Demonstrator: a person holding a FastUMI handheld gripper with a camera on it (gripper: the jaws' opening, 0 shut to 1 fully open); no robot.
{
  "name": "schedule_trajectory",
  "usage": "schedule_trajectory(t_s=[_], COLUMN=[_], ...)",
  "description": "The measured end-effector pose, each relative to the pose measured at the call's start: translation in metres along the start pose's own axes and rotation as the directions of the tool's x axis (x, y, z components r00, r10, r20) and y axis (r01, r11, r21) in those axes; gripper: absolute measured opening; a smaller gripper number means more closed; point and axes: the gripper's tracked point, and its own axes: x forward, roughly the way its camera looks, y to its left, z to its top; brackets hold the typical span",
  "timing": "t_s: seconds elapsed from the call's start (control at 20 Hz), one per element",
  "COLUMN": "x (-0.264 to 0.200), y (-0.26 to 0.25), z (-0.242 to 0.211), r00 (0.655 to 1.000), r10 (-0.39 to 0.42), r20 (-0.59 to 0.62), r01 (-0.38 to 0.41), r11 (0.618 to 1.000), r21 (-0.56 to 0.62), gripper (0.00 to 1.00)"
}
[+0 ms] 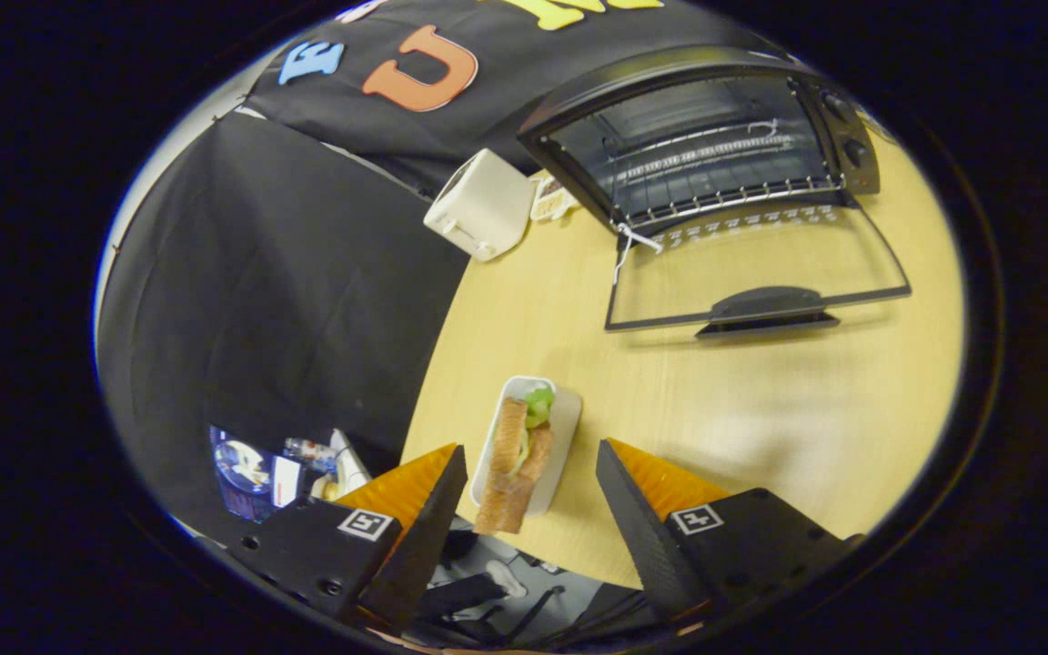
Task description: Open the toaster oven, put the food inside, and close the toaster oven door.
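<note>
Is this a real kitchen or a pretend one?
Probably a pretend one: a test booth. A toaster oven with its door open and a sandwich on a wooden table, black cloth behind, and the open gripper.

The claw-mounted camera looks steeply down over the table, toaster oven well ahead.

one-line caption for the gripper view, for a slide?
Open gripper straddles the sandwich on its white tray; beyond, the toaster oven stands with its door down.
</note>
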Motion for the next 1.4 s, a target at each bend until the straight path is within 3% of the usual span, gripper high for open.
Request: schedule_trajectory(t_s=[0.35,0.65,1.0,1.4], x=[0.022,0.035,0.029,0.0], y=[0.005,0.003,0.011,0.029], z=[-0.004,-0.016,-0.016,0.006], r00=[0.995,0.986,0.985,0.991], r10=[-0.038,-0.035,0.018,0.093], r20=[-0.091,-0.164,-0.17,-0.096], r01=[0.037,0.032,-0.022,-0.09], r11=[0.999,0.999,0.999,0.995], r21=[-0.016,-0.021,-0.023,0.034], gripper=[0.85,0.59,0.41,0.4])
